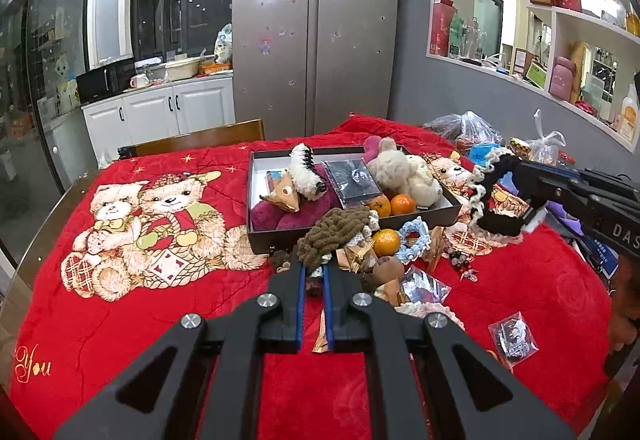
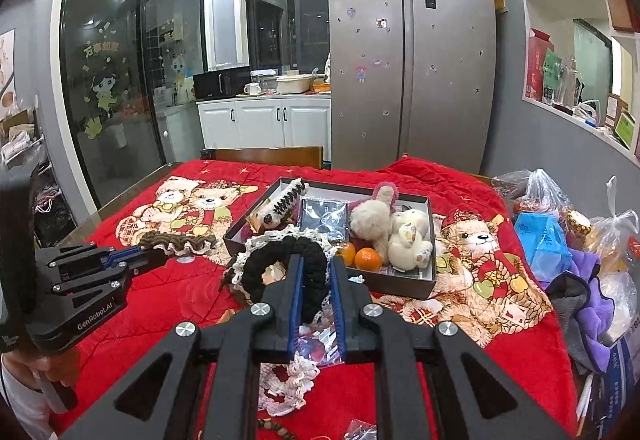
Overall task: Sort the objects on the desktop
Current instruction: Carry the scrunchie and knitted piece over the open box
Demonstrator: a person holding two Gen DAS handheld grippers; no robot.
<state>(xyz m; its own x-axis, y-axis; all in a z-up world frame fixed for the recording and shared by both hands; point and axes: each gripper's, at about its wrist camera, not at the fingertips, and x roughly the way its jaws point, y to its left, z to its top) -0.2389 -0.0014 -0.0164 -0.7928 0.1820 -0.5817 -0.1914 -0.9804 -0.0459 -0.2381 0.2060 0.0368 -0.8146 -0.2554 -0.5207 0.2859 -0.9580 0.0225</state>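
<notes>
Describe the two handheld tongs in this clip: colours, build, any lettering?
Both tongs are matte black with triangular cut-outs in the arms, silver round bolts at the joints and blue pads lining the fingers. The left tongs body reads "GenRobot.AI" in white; the right tongs show "DAS", the rest cut off. No cables show.

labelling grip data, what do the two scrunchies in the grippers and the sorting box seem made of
Brown scrunchie: looks like chunky crocheted yarn, matte, with a cream lacy edge. Black scrunchie: similar knit yarn, with white lace trim. Box: probably rigid cardboard, with smooth dark matte walls and a pale lining.
</notes>
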